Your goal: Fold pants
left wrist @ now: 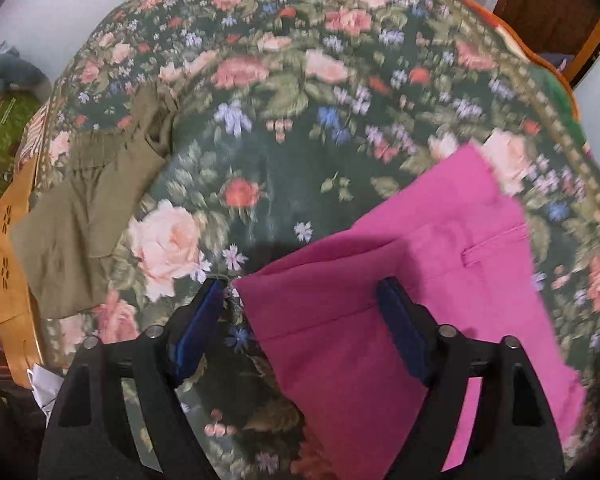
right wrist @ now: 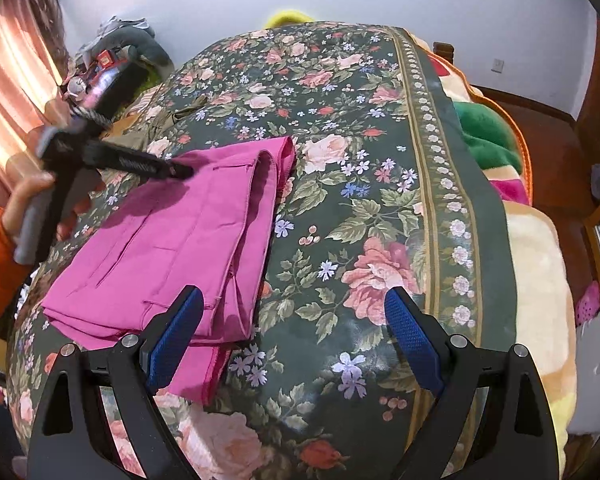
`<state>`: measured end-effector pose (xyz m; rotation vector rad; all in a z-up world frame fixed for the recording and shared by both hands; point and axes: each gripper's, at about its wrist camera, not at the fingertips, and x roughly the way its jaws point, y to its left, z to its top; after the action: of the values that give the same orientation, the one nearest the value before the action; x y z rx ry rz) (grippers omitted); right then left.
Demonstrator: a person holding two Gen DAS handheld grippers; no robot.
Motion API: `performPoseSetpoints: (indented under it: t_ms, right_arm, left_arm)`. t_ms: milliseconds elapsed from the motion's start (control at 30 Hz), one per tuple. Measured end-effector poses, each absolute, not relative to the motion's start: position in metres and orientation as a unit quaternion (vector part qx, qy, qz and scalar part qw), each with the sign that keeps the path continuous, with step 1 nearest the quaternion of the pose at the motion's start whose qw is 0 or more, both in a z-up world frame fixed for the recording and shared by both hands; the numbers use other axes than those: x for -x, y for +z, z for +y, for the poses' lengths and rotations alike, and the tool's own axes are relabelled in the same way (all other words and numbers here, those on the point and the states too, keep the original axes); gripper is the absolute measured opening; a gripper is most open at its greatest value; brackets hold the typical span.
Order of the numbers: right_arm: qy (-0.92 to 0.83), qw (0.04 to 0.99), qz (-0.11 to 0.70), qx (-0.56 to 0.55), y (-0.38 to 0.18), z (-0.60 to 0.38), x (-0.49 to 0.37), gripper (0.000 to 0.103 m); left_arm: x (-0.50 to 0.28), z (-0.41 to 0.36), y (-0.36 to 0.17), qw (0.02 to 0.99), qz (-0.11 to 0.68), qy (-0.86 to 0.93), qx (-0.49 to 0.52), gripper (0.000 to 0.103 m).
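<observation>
Pink pants (right wrist: 172, 248) lie folded in a flat stack on the floral bedspread (right wrist: 360, 160). In the left wrist view the same pink pants (left wrist: 420, 280) fill the lower right. My left gripper (left wrist: 304, 300) hovers open over their left corner, the fabric lying beneath the gap and the pads apart from it. That left gripper (right wrist: 180, 170) also shows in the right wrist view, held by a hand (right wrist: 28, 196) in an orange sleeve over the pants' far left part. My right gripper (right wrist: 294, 304) stands open at the pants' near right edge, nothing between its fingers.
An olive green garment (left wrist: 88, 200) lies crumpled at the bed's left side by a wooden bed frame (left wrist: 12, 264). Plush blankets (right wrist: 488, 136) hang off the bed's right side. Clutter and a pink curtain (right wrist: 16, 72) stand at the far left.
</observation>
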<state>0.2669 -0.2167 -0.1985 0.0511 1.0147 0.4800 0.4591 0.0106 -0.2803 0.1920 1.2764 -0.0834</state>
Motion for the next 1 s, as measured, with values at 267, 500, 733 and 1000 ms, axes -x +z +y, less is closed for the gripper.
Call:
performPoseSetpoints:
  t_ms: [267, 500, 733, 1000]
  right_arm:
    - [0.23, 0.848, 0.478, -0.013, -0.195, -0.211, -0.269, 0.09]
    - [0.239, 0.85, 0.469, -0.018, -0.186, -0.204, -0.262, 0.09]
    - [0.248, 0.853, 0.459, -0.012, -0.174, -0.197, -0.253, 0.09]
    - [0.25, 0.851, 0.462, -0.01, -0.173, -0.196, -0.243, 0.09]
  left_arm:
    - [-0.431, 0.02, -0.283, 0.794, 0.59, -0.05, -0.138, 0.092]
    - [-0.395, 0.033, -0.273, 0.798, 0.584, -0.03, -0.145, 0.092]
    - [-0.353, 0.046, -0.257, 0.803, 0.58, -0.019, -0.133, 0.092]
    - [-0.314, 0.062, -0.244, 0.807, 0.585, -0.021, -0.07, 0.091]
